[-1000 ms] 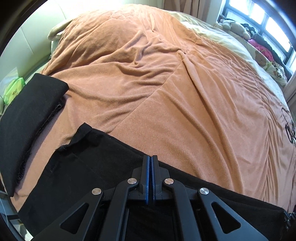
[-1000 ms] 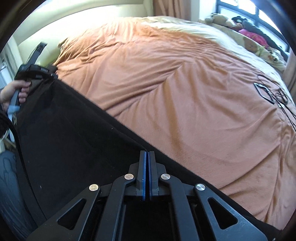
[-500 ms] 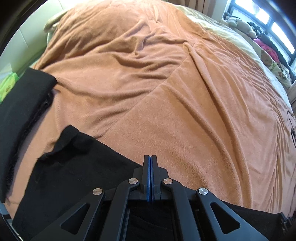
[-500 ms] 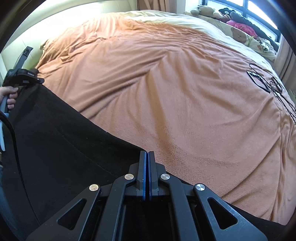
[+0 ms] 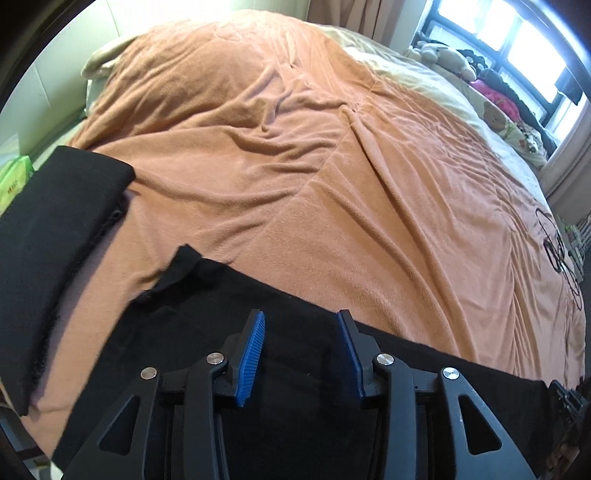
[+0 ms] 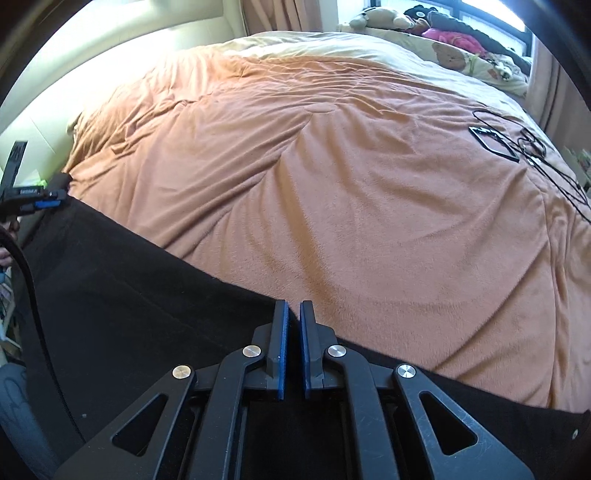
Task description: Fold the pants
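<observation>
Black pants (image 5: 192,321) lie flat along the near edge of a bed with an orange blanket (image 5: 332,166). My left gripper (image 5: 301,321) is open above the pants' far edge, its blue pads apart and empty. In the right wrist view the same pants (image 6: 122,295) stretch from left to the near edge. My right gripper (image 6: 293,308) has its jaws slightly apart at the pants' far edge, gripping nothing. The left gripper (image 6: 40,201) also shows at the far left of the right wrist view.
A folded black garment (image 5: 55,229) lies at the left on the blanket. A green packet (image 5: 13,181) sits beyond it. Black cables and a dark flat device (image 6: 495,142) lie at the right. Soft toys (image 6: 384,16) line the window side.
Both grippers were shut on the pants' edge and have opened, the left wide, the right slightly. The pants now lie on the bed.
</observation>
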